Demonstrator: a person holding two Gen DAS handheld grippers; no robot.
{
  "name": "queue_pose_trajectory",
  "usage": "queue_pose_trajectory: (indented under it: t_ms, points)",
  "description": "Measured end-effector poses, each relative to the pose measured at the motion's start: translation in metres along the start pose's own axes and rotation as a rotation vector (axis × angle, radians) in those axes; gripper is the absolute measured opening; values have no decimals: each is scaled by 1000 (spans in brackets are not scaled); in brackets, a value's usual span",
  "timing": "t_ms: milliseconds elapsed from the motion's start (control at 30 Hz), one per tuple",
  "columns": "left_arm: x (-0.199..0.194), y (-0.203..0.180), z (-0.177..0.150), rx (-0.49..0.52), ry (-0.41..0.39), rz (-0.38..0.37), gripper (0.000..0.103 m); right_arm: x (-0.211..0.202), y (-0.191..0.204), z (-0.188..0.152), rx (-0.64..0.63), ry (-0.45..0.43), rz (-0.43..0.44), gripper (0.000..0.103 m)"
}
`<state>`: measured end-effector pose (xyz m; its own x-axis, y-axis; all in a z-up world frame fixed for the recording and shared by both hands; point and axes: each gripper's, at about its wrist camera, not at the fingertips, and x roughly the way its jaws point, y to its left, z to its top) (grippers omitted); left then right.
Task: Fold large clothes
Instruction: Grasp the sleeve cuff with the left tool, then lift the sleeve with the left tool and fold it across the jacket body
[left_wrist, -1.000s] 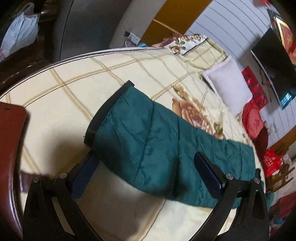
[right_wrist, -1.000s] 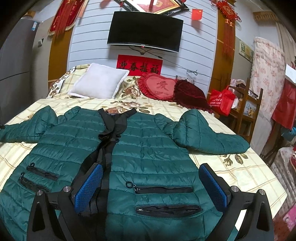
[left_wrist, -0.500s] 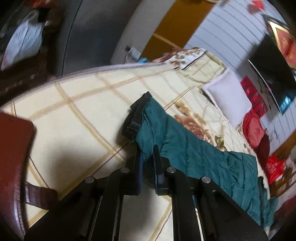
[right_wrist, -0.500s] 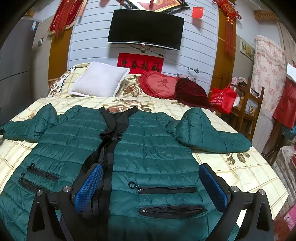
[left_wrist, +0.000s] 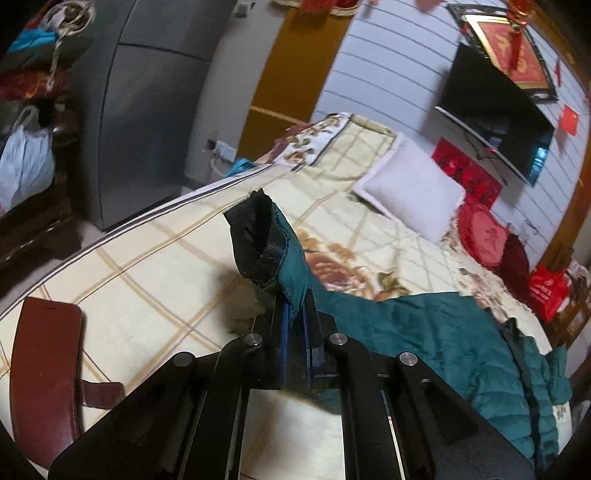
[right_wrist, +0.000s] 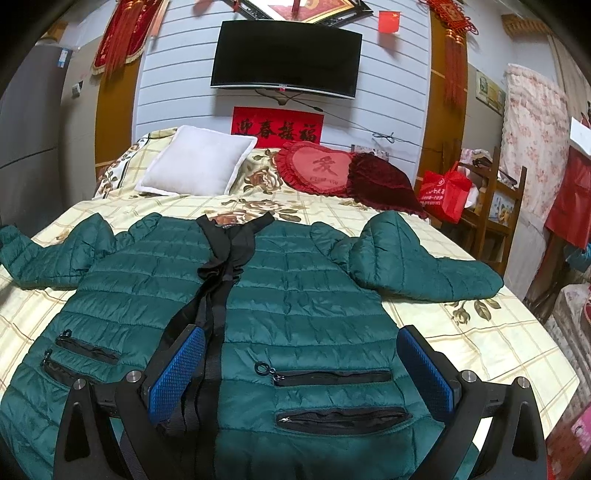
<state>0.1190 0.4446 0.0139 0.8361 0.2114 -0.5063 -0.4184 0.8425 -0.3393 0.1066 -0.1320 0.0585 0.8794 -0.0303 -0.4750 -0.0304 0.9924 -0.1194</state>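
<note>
From the left wrist, the left gripper (left_wrist: 293, 325), gaping a second ago, has clenched on the jacket's sleeve (left_wrist: 291, 273) and raised it off the bed (left_wrist: 147, 258), the black cuff (left_wrist: 258, 240) now standing up.

From the right wrist, the right gripper (right_wrist: 301, 369) is unchanged, released above the jacket (right_wrist: 295, 295) spread on the bed.

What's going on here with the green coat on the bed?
A person holding two grippers is starting to fold a green puffer jacket spread face up on the bed. The left gripper has just closed on the jacket's sleeve near the cuff and holds it above the bedspread. The right gripper hangs open over the jacket's lower front, holding nothing.
</note>
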Motion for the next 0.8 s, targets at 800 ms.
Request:
queue_pose_trajectory:
  t_ms: [800]
  points:
    - [-66, -217, -28, 251, -52, -324, 4, -11, -49, -4, 94, 10, -26, 103]
